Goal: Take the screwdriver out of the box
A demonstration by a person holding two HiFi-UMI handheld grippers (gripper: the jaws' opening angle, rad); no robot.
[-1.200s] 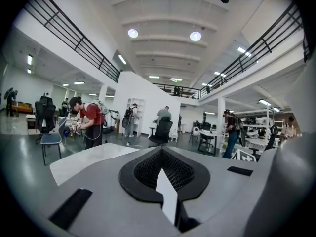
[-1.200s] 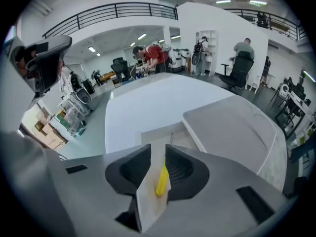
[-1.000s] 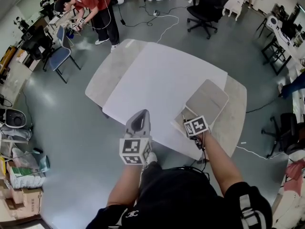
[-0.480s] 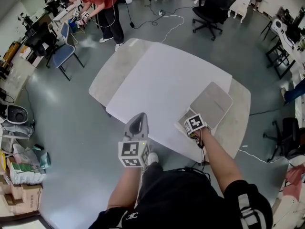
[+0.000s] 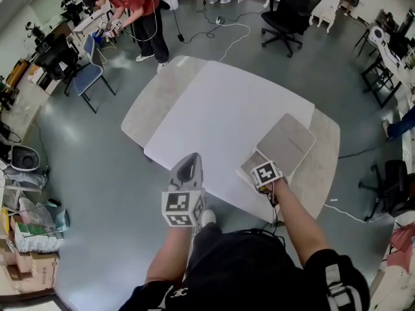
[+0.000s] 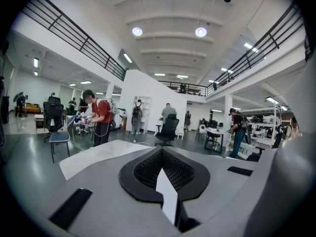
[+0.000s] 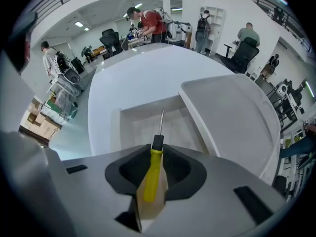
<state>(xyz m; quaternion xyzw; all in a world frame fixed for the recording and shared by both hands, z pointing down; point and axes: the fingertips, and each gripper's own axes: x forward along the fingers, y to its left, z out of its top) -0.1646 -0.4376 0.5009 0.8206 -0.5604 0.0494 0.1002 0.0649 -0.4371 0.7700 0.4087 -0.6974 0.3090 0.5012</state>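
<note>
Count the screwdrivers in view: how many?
1: the yellow-handled screwdriver, held in the right gripper, shaft pointing over the open box. The box's visible floor shows no other; the part under the gripper is hidden.

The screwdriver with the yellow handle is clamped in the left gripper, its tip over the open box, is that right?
Wrong gripper. The right gripper clamps the yellow-handled screwdriver, its tip over the open box; the right gripper view shows it.

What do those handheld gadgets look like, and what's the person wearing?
The left claw and right claw are smooth grey shells with black mouths; each carries a cube of black-and-white square markers. The person wears a black short-sleeved top, white-striped at one sleeve.
</note>
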